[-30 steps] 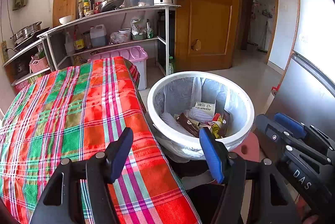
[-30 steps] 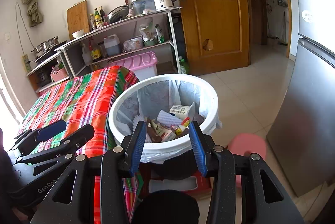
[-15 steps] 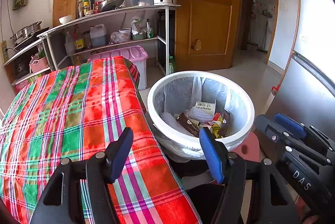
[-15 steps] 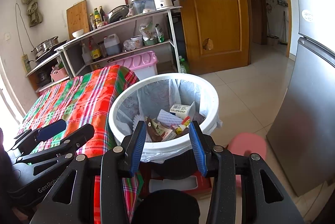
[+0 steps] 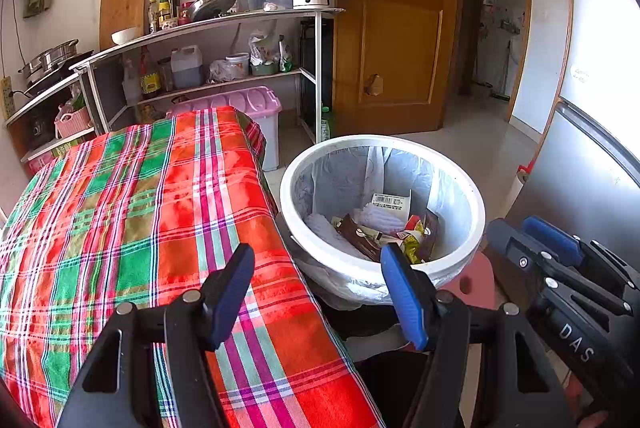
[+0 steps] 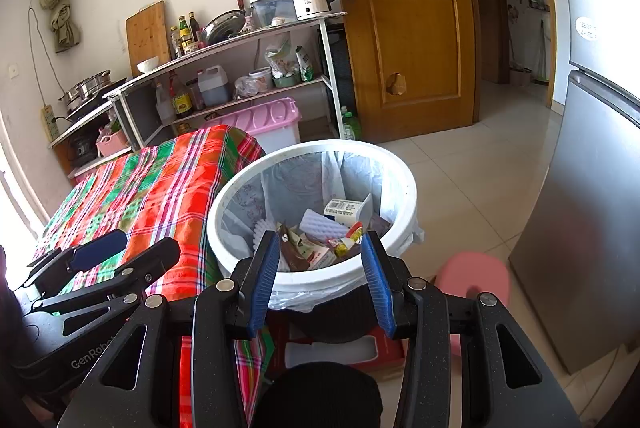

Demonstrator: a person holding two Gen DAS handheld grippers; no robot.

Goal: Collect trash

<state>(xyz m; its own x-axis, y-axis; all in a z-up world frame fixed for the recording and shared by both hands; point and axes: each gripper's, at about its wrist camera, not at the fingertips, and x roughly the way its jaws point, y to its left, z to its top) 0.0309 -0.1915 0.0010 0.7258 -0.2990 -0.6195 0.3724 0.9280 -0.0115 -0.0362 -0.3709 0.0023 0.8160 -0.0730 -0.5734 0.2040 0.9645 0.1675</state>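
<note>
Directly ahead of both grippers stands a white trash bin (image 6: 404,187) lined with a thin plastic bag (image 6: 296,179), just beside the end of a table draped in a red and green plaid cloth (image 5: 132,211). Inside the bin lies the trash (image 6: 324,236): crumpled wrappers, a white ridged sponge or foam piece, and a small labelled carton. All of it looks light, soft and crushable, so a pinch on a wrapper's edge or across the foam would likely hold, though glossy wrappers may slip. The liner looks flimsy and would probably tear if snagged; its overhang under the rim seems the place to gather it. The left gripper (image 5: 316,296) hovers released, spread wide over the cloth's edge near the bin; the right gripper (image 6: 320,268) hangs released over the bin's near rim, grasping nothing. The bin's base and whatever it stands on are hidden behind the grippers, and deeper trash is buried out of sight
</note>
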